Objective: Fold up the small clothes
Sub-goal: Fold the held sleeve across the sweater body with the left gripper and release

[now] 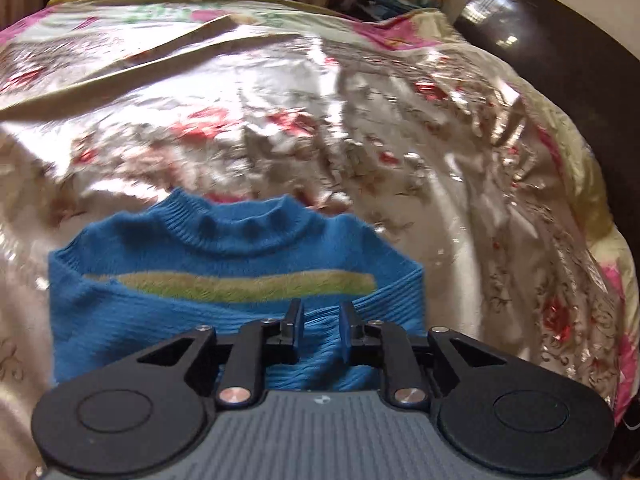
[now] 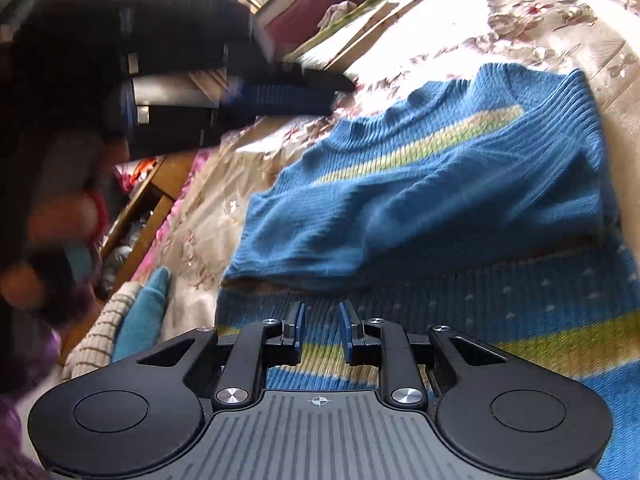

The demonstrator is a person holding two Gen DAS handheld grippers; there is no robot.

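my left gripper [image 1: 320, 330] hangs just over the sweater's [image 1: 224, 264] near edge, jaws apart, nothing between them. my right gripper [image 2: 320, 332] hovers over the sweater's [image 2: 440, 192] striped lower part, jaws likewise parted and empty. the sweater lies partly folded on the bedspread [image 1: 320, 120], collar on the far side. beyond it, past the bedspread, stands a dark headboard [image 1: 560, 64].

Left gripper [image 1: 321, 320]: black linkage arms, blue finger pads [image 1: 344, 330], silver pivot screws, ribbed grey housing, two round black discs. Right gripper [image 2: 321, 322]: identical build; crosshair mark on housing.
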